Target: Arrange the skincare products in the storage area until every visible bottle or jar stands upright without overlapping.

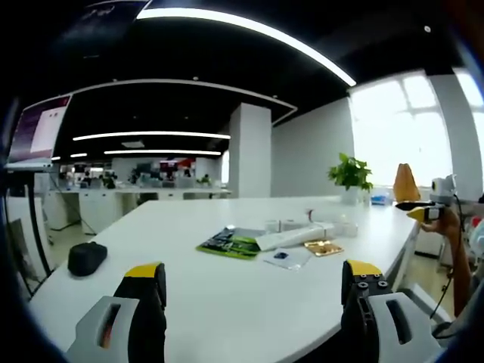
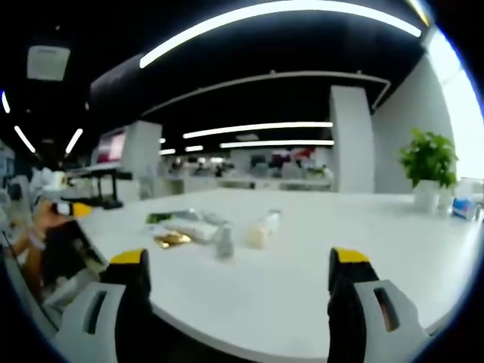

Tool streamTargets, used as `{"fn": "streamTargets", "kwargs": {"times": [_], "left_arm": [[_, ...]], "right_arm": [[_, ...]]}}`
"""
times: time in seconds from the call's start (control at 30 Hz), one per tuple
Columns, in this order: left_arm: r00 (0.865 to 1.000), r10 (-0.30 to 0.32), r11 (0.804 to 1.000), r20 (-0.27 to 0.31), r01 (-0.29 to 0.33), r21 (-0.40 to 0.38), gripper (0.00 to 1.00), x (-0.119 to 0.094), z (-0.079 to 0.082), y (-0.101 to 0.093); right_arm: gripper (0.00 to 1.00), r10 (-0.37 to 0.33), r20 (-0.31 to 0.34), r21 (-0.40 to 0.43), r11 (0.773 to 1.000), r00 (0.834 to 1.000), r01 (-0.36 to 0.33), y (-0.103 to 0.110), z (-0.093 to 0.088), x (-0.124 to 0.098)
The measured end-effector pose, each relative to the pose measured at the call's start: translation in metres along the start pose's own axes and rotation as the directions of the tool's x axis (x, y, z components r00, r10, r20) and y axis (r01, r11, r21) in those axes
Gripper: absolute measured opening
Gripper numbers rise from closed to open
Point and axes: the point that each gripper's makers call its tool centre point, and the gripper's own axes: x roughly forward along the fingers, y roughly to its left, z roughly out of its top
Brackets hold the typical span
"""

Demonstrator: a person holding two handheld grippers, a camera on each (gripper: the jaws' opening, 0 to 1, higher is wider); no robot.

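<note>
Both grippers' fingers [image 1: 155, 283] gape, skincare products [image 1: 302, 233] well beyond them.

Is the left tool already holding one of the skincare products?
No, the left tool is open and holds nothing, and the skincare products lie farther away on the white table.

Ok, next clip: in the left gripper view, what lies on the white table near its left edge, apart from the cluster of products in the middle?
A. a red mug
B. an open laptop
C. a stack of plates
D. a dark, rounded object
D: a dark rounded object lies alone on the white table near its left edge, well apart from the product cluster at mid-table.
</note>
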Motion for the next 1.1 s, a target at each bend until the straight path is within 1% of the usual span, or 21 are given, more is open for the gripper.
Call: {"fn": "streamTargets", "kwargs": {"times": [0.17, 0.37, 0.43, 0.53, 0.6, 0.63, 0.7, 0.77, 0.83, 0.9, 1.03, 1.1], "left_arm": [[1.000, 0.011, 1.000, -0.003, -0.011, 0.006, 0.99, 0.000, -0.001, 0.003], [1.000, 0.010, 1.000, 0.002, -0.010, 0.001, 0.99, -0.002, -0.002, 0.004], [1.000, 0.025, 1.000, -0.004, -0.025, 0.012, 0.99, -0.002, -0.004, 0.007], [0.999, 0.033, 0.999, -0.004, -0.033, 0.015, 0.99, -0.002, -0.005, 0.010], [1.000, 0.025, 1.000, -0.002, -0.025, 0.006, 0.99, -0.002, -0.006, 0.010], [1.000, 0.022, 1.000, 0.000, -0.022, 0.001, 0.99, -0.001, -0.006, 0.010], [1.000, 0.022, 1.000, -0.001, -0.022, -0.001, 0.99, 0.000, -0.007, 0.010], [1.000, 0.020, 1.000, -0.006, -0.020, 0.001, 0.99, 0.001, -0.008, 0.011], [1.000, 0.015, 1.000, -0.009, -0.015, 0.000, 0.99, 0.001, -0.008, 0.010], [1.000, 0.013, 1.000, -0.010, -0.013, -0.001, 0.99, 0.001, -0.009, 0.009], [1.000, 0.024, 1.000, -0.008, -0.024, 0.006, 0.99, 0.001, -0.006, 0.009], [1.000, 0.028, 1.000, -0.007, -0.027, 0.008, 0.99, 0.001, -0.006, 0.009]], "right_arm": [[0.99, 0.008, 0.009, 0.003, 1.000, 1.000, -0.008, 0.002, 0.002, 0.001], [1.00, -0.017, 0.032, 0.000, 1.000, 0.999, 0.017, -0.001, 0.011, -0.003], [1.00, -0.012, 0.035, -0.003, 1.000, 0.999, 0.012, -0.003, 0.016, -0.002], [1.00, 0.005, 0.043, 0.018, 1.000, 0.999, -0.006, -0.002, 0.027, 0.001], [1.00, 0.041, 0.074, 0.027, 0.999, 0.996, -0.043, 0.000, 0.040, 0.007], [1.00, 0.049, 0.080, 0.036, 0.998, 0.996, -0.052, 0.000, 0.044, 0.009], [1.00, 0.060, 0.098, 0.053, 0.996, 0.993, -0.065, -0.004, 0.055, 0.016], [1.00, 0.057, 0.111, 0.062, 0.996, 0.992, -0.064, -0.010, 0.064, 0.027], [1.00, 0.025, 0.142, 0.100, 0.994, 0.990, -0.040, -0.024, 0.076, 0.042], [1.00, -0.015, 0.159, 0.153, 0.988, 0.987, -0.010, -0.040, 0.084, 0.056], [1.00, -0.027, 0.194, 0.182, 0.983, 0.981, -0.009, -0.052, 0.099, 0.081], [1.00, -0.028, 0.196, 0.189, 0.982, 0.980, -0.010, -0.055, 0.103, 0.093]]}}
